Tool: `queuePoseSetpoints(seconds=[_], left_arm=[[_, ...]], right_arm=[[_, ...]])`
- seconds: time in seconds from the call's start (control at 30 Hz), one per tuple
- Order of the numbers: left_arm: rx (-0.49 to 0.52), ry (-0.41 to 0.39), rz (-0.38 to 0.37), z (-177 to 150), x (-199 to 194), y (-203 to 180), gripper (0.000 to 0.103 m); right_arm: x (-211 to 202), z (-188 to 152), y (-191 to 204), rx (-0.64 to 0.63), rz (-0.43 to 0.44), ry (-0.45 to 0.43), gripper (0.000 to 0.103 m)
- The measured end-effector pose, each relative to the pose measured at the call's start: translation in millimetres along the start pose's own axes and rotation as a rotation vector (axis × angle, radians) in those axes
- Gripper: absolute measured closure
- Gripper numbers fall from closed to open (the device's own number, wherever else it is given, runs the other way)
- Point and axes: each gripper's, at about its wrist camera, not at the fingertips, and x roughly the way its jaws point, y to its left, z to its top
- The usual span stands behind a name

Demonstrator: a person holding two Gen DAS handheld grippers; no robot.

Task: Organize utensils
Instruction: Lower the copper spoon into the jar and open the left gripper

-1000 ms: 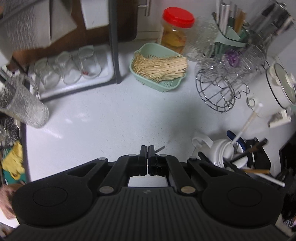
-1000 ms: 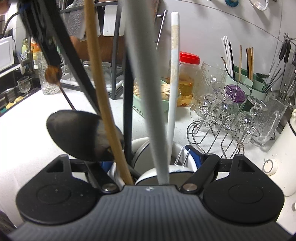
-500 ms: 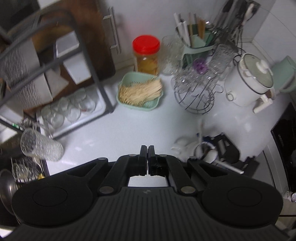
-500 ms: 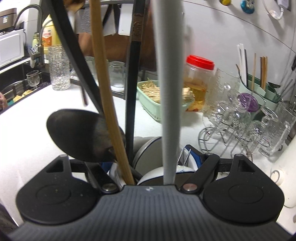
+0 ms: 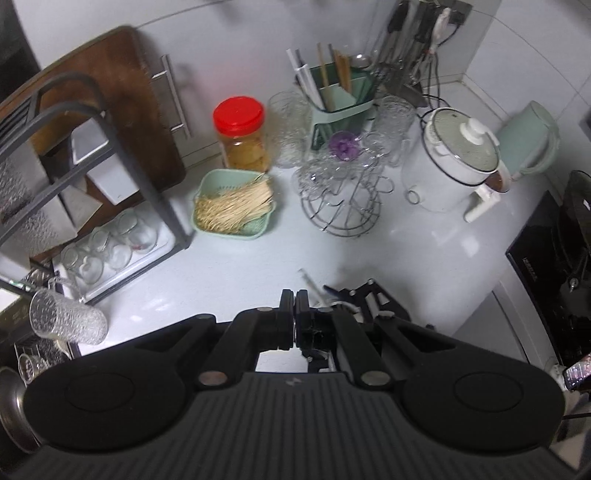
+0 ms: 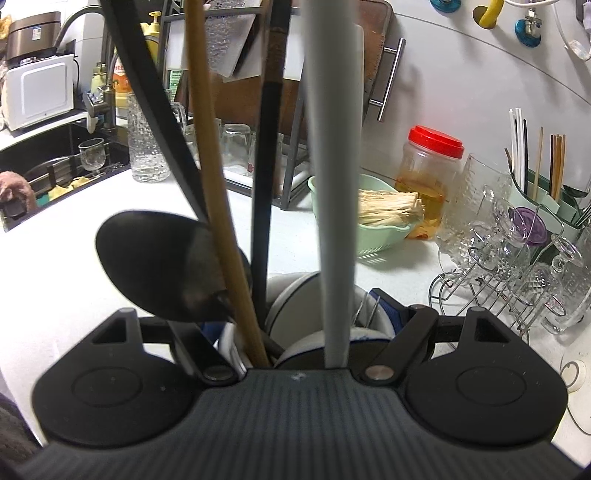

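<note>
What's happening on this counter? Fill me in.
A person is sorting kitchen utensils with two handheld grippers. The right gripper is around a white holder packed with utensils, including a black spoon and a wooden stick. The left gripper is shut and empty above the white counter.

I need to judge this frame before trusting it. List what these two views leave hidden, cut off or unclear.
- Utensil container: right wrist view, mostly covered by the gripper body and the handles in it, so the right gripper's hold on it is unclear.
- Grey handle, wooden handle, black handle: tops cut off by the upper edge.
- Right gripper in the left wrist view: largely hidden behind the shut left gripper.
- Utensils hanging on the wall: blurred, too small.
</note>
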Motion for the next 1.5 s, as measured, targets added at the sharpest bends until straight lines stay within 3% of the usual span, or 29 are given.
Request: queuePoseSetpoints(seconds=[0.2, 0.6, 0.83, 1.0, 1.1, 1.23, 1.3, 1.4, 1.5], left_arm=[[0.029, -0.002, -0.025, 6, 3, -15, 0.102], [0.120, 0.087, -0.059, 11, 61, -34, 0.102], [0.136, 0.150, -0.064, 10, 97, -44, 0.103], [0.095, 0.170, -0.072, 4, 115, -45, 0.103], [0.044, 0.142, -0.069, 0, 113, -39, 0.102], [-0.012, 0.052, -0.030, -11, 98, -32, 0.102], [-0.045, -0.008, -0.009, -18, 90, -32, 0.101], [-0.098, -0.097, 0.023, -34, 77, -34, 0.092], [-0.186, -0.166, 0.036, -52, 65, -34, 0.075]], right_arm=[[1, 0, 0, -0.001, 0.001, -0.003, 0.021], [-5, -3, 3, 0.005, -0.002, -0.014, 0.021], [-7, -4, 3, 0.012, -0.005, -0.022, 0.021], [-7, -4, 2, 0.006, -0.002, -0.021, 0.021], [-7, -2, 1, 0.009, 0.002, -0.016, 0.021], [-15, 1, -10, 0.038, 0.014, -0.053, 0.000], [-19, 2, -16, 0.052, 0.046, -0.062, 0.000], [-25, 5, -25, 0.060, 0.097, -0.050, 0.000], [-37, 11, -32, 0.055, 0.131, -0.050, 0.000]])
